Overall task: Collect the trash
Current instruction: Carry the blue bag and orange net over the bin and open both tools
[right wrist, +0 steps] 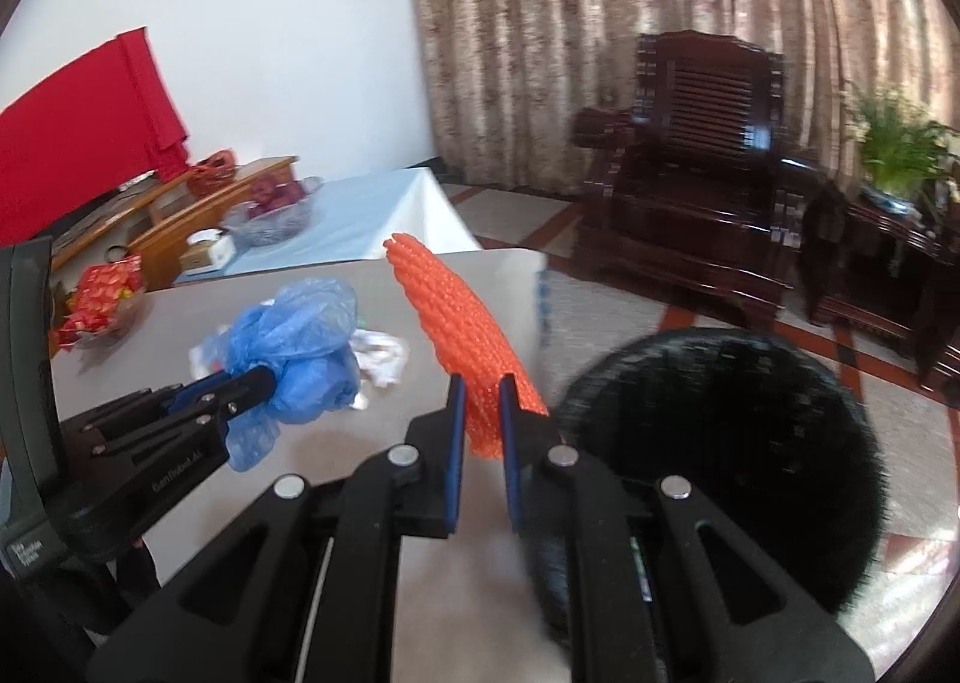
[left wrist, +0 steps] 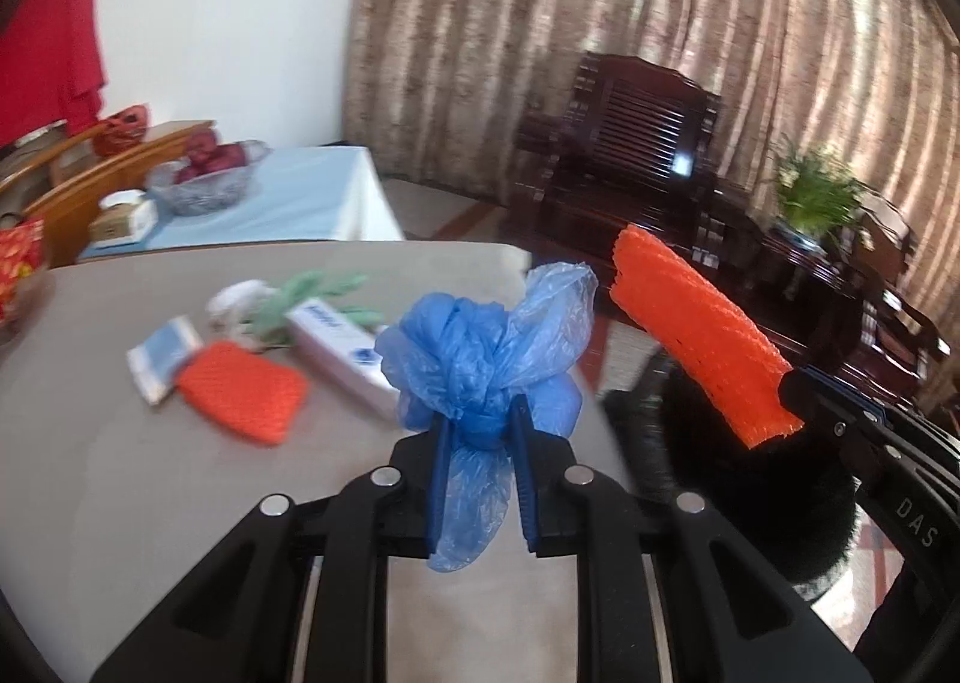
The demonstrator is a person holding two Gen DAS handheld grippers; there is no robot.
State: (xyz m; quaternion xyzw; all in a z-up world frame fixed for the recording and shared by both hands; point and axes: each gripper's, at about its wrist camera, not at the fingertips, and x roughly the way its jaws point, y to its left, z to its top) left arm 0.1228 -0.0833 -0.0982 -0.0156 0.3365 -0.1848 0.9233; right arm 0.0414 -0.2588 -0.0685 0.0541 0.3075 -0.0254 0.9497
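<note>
We are counting two orange foam nets, one pinched upright [right wrist: 474, 335] and one lying on the table [left wrist: 243, 392], plus one blue plastic bag [left wrist: 480, 347], one white box [left wrist: 342, 353] and one green glove [left wrist: 312, 296]. We are also seeing two grippers [left wrist: 480, 431] [right wrist: 480, 401], one black bin [right wrist: 720, 461], one fruit bowl [left wrist: 201, 188] and one dark wooden armchair [right wrist: 696, 161].
</note>
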